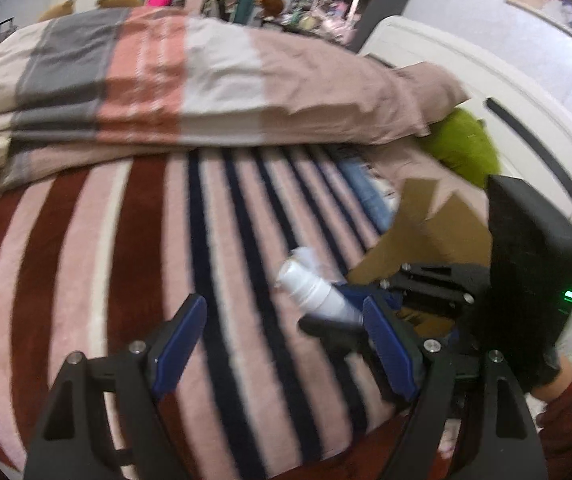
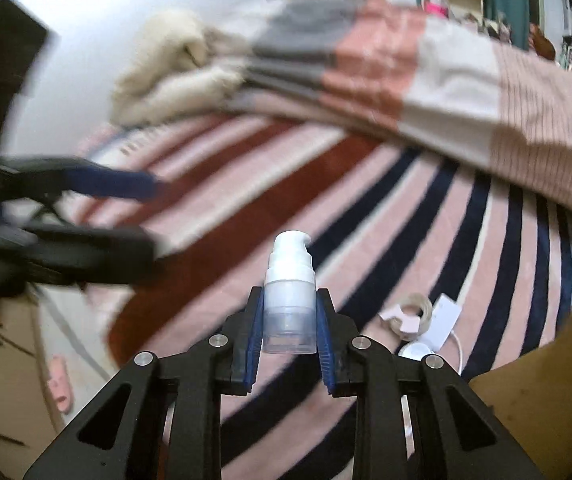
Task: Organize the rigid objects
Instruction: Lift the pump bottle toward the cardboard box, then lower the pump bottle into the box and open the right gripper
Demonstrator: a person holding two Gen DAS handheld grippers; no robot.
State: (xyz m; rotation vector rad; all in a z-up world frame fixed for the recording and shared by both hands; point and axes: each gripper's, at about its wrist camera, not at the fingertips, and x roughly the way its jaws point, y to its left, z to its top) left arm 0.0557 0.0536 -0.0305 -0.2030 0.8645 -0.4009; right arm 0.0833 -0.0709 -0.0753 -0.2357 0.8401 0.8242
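Pump bottle [image 2: 289, 300], small and cylindrical, with a white dispenser head, a frosted white collar and a clear base, stands upright between the blue pads of the right gripper [image 2: 289, 312], which pinch its lower body from both sides. It is held clear above the striped blanket [image 2: 406, 208], whose pink, dark red and navy bands run across the bed. In the left wrist view the same bottle [image 1: 314, 288] shows tilted, just beside the brown cardboard box [image 1: 426, 232] that sits on the blanket. The left gripper [image 1: 282, 320] hovers over the blanket near the bottle, angled downward, its fingers [image 1: 182, 336] spread wide with nothing between them. A folded quilt [image 1: 166, 80] lies at the blanket's far edge.
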